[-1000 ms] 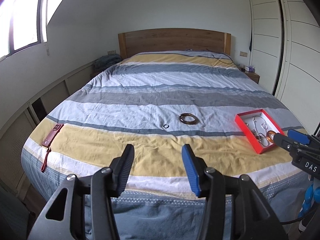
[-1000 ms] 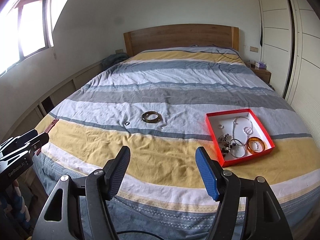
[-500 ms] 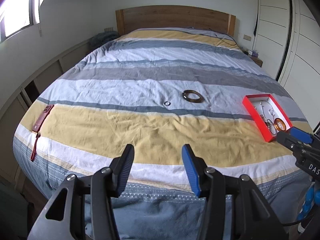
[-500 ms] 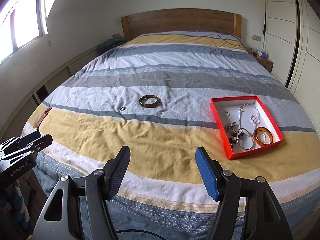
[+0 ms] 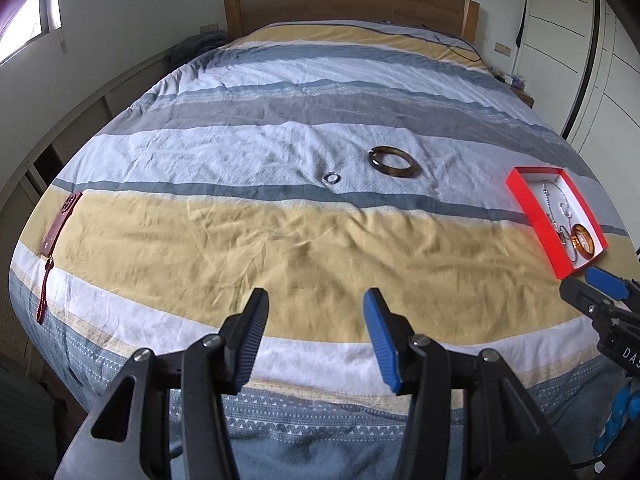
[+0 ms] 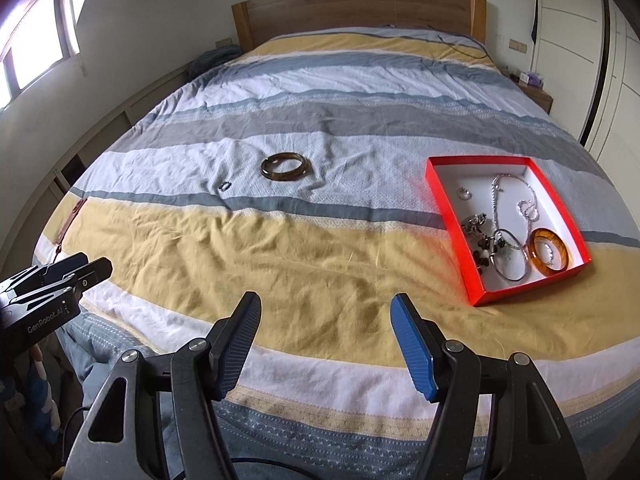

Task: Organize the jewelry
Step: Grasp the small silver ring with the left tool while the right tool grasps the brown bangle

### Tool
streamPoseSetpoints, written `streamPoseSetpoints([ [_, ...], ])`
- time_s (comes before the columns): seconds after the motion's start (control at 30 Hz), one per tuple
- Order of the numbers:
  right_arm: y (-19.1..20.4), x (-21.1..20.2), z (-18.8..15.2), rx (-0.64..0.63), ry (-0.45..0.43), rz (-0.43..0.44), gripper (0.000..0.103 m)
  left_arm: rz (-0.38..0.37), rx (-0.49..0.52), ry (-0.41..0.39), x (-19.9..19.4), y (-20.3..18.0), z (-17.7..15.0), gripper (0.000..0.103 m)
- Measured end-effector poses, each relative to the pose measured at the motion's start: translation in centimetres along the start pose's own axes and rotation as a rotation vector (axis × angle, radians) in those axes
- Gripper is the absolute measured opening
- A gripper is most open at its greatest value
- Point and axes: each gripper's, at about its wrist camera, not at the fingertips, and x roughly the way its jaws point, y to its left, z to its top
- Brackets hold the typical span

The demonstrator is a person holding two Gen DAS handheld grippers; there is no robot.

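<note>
Jewelry lies on the striped bed (image 5: 280, 240): from the left, a red phone case (image 5: 60, 220) at the edge, a small ring (image 5: 331, 177), a brown bangle (image 5: 394, 162), then a red box (image 6: 452, 216) holding chains and an orange bangle (image 6: 548, 256). The left hand-held gripper (image 5: 314, 336) and right hand-held gripper (image 6: 326, 344) hover wide open, empty, above the foot of the bed.

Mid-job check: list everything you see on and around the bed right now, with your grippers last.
dark brown bangle: 1, brown, loose on white stripe mid-bed
small ring: 1, silver, beside the bangle, apart from it
red box: 1, red with white inside, on the bed's right
amber bangle: 1, orange, in the box's near corner
silver chains and hoops: several, tangled in the box
red strap: 1, at bed's left edge
striped duvet: 1, blue, grey, white, yellow
headboard: 1, wood
left gripper: open, empty
right gripper: open, empty
</note>
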Motion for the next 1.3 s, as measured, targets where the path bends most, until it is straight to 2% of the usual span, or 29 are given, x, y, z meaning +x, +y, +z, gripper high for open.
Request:
streamPoseSetpoints([
  [0.2,-0.1,4.1,1.8,-0.023,0.045,0.024,0.064,0.025,0.004,0.037,4.2,0.0,2.1,0.047],
  [0.33,-0.1,7.1,4.4,-0.034,0.052,0.047,0.063,0.034,-0.004,0.048,7.7,0.2,4.4,0.047],
  [0.53,-0.1,12.0,9.9,-0.060,0.029,0.082,0.057,-0.007,-0.051,0.010,12.8,1.5,8.2,0.047],
  [0.63,-0.3,15.2,12.4,-0.050,0.028,0.098,0.052,-0.038,-0.054,0.020,15.6,1.4,9.5,0.046],
  [0.73,-0.4,18.4,14.2,-0.024,0.048,0.133,0.046,-0.069,-0.054,0.037,18.3,1.2,10.3,0.046],
  [0.87,-0.2,22.6,15.8,-0.002,0.081,0.177,0.044,-0.069,-0.033,0.044,20.6,0.6,11.0,0.045],
  [1.1,1.0,27.5,16.7,-0.021,0.122,0.208,0.039,-0.004,0.052,0.038,22.4,-1.2,11.3,0.032],
  [1.23,1.5,28.4,16.9,-0.059,0.119,0.202,0.037,0.019,0.093,0.026,22.9,-2.3,11.1,0.019],
  [1.3,1.8,28.8,16.9,-0.082,0.118,0.193,0.034,0.030,0.105,0.019,23.0,-2.6,11.1,0.019],
])
